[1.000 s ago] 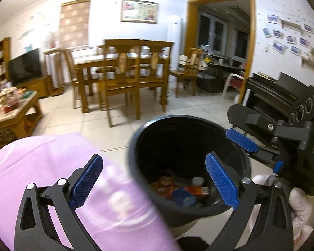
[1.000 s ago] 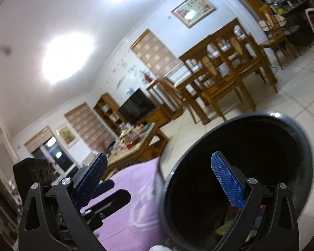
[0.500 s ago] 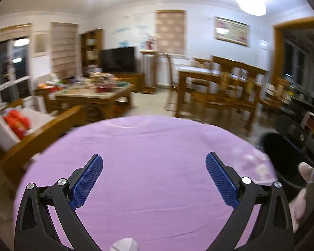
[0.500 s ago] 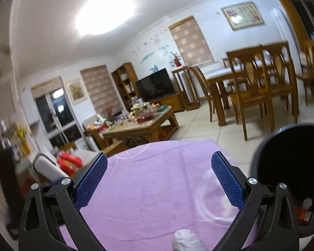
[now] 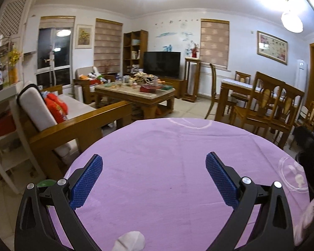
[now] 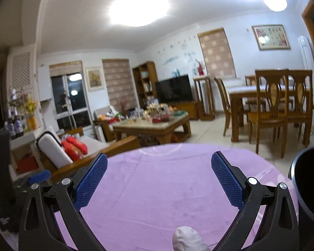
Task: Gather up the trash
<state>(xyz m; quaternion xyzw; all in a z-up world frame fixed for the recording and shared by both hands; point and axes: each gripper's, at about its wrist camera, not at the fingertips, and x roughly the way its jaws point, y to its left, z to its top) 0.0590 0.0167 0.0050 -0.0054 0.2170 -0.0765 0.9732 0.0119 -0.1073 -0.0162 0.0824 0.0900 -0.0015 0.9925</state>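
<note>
Both the left gripper (image 5: 153, 177) and right gripper (image 6: 159, 176) hover wide open and empty over the purple tabletop (image 5: 167, 146). A crumpled white tissue (image 6: 187, 238) lies at its near edge; the black bin (image 6: 309, 186) stands beyond its right edge. A shallow pinch could slip off the soft tissue.

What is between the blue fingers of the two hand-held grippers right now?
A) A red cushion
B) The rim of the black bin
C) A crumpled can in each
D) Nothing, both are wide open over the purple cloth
D: the left gripper and the right gripper both stand wide open with only the bare purple tablecloth between their fingers; the black bin sits off to the right.
</note>
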